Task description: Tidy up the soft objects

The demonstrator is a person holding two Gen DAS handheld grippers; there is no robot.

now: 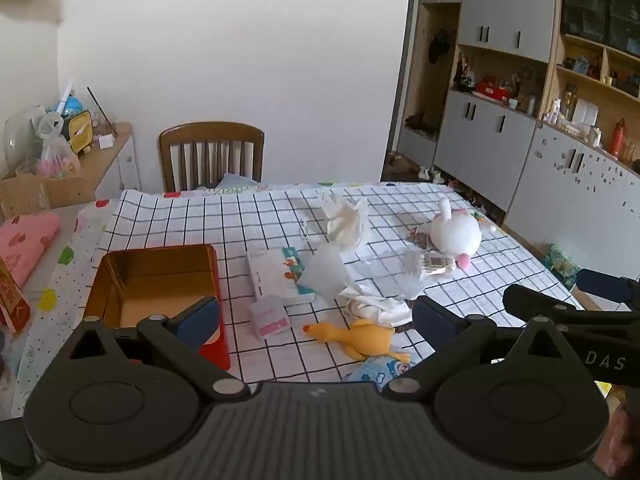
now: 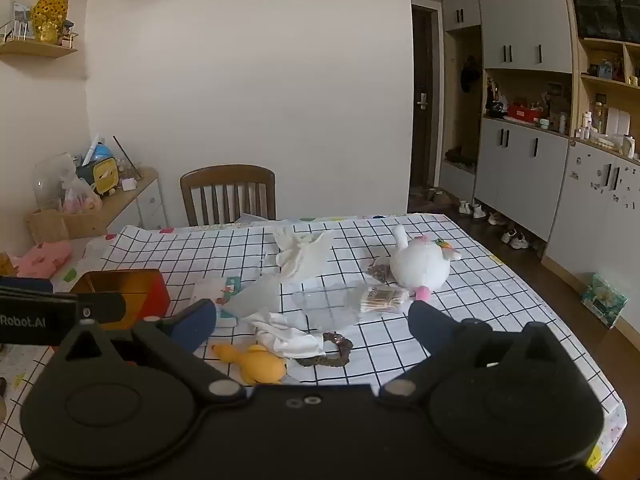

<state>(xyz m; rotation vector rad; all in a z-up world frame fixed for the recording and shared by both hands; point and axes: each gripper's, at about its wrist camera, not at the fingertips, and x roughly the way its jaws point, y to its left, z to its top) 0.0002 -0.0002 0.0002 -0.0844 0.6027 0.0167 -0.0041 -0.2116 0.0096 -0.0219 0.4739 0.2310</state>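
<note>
A yellow rubber chicken (image 1: 356, 340) (image 2: 256, 364) lies near the table's front, a crumpled white cloth (image 1: 378, 306) (image 2: 288, 336) just behind it. A white plush toy (image 1: 456, 234) (image 2: 418, 266) lies at the right. A crumpled white bag (image 1: 346, 220) (image 2: 302, 254) sits mid-table. An open red tin with gold inside (image 1: 156, 284) (image 2: 120, 292) stands at the left. My left gripper (image 1: 316, 316) is open and empty above the chicken. My right gripper (image 2: 312, 326) is open and empty above the cloth.
On the checked tablecloth (image 1: 200, 220) lie a booklet (image 1: 276, 276), a small pink packet (image 1: 270, 318), clear plastic bags (image 2: 328, 304), a pack of sticks (image 2: 382, 298) and a brown braided ring (image 2: 332, 350). A wooden chair (image 1: 212, 156) stands behind the table. Cabinets line the right wall.
</note>
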